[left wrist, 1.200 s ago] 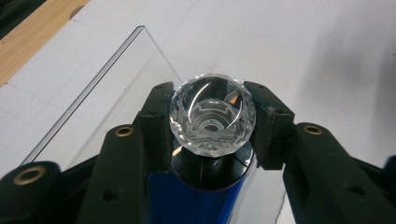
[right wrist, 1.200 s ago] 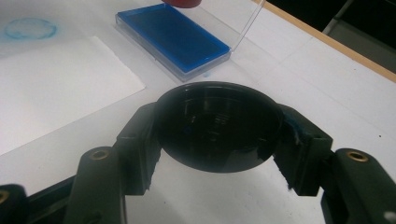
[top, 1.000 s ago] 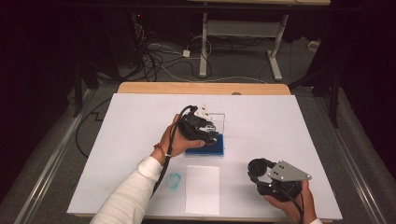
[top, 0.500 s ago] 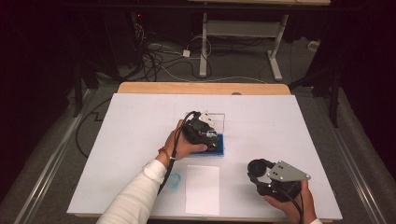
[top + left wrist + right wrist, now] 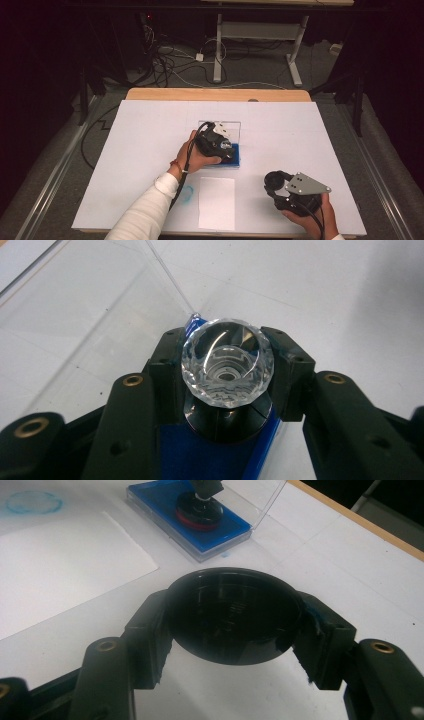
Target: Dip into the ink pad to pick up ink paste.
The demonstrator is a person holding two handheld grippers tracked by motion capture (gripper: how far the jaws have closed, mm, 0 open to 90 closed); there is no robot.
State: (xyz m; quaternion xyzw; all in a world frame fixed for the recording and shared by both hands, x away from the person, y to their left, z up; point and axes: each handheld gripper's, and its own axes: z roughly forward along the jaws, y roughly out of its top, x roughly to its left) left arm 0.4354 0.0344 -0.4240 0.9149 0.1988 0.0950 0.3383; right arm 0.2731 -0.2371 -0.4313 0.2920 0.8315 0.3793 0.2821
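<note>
Stamp with faceted clear knob, clamped by that knob in left gripper, jaws tight on either side of it, black base planted on blue ink pad near the table's middle, most likely to load the stamp face with ink. Gripped high on the knob, presumably to leave the base free to sit flat on the felt. Pad case's clear lid propped open behind, out of the way. Right gripper clenched on round black cap (probably the stamp's own cover), parked low at the near right edge, well apart from the pad, seemingly just to hold it aside. White paper sheet flat just in front of the pad, handy for a print; faint blue ring on the table beside it.
</note>
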